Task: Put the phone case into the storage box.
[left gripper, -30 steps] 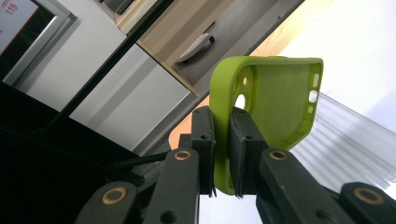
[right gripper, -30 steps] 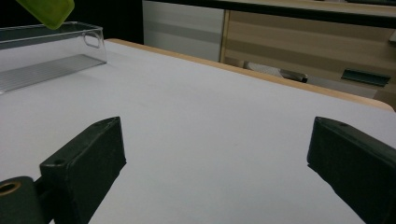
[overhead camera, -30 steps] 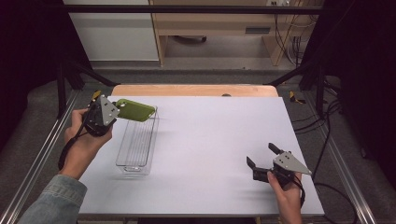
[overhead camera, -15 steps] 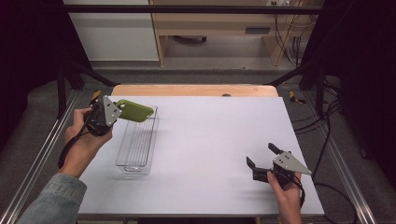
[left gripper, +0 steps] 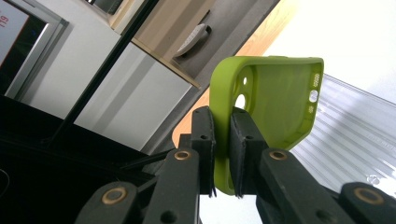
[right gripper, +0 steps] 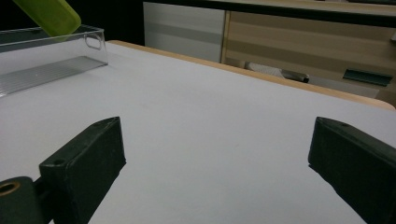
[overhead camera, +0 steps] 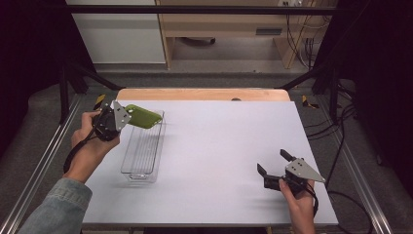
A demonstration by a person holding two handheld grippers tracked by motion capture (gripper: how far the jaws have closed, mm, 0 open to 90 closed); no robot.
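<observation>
High view: left claw [overhead camera: 127,117] gripping green case [overhead camera: 142,116] by one side wall, holding it aloft over far end of clear tray [overhead camera: 142,148], at far left of bench [overhead camera: 219,146]. Left gripper view: pads [left gripper: 204,135] pinching case [left gripper: 268,100] rim, hollow side with camera cutout facing right, ribbed tray floor [left gripper: 345,135] lying below and beyond. Tray lying lengthwise, near end toward person, sitting well apart from right claw [overhead camera: 272,163]. Right claw resting low at near right of bench, standing wide, holding nothing. Right gripper view: tray [right gripper: 51,56] sitting at far left, tip of case [right gripper: 49,14] hanging just above its rim.
</observation>
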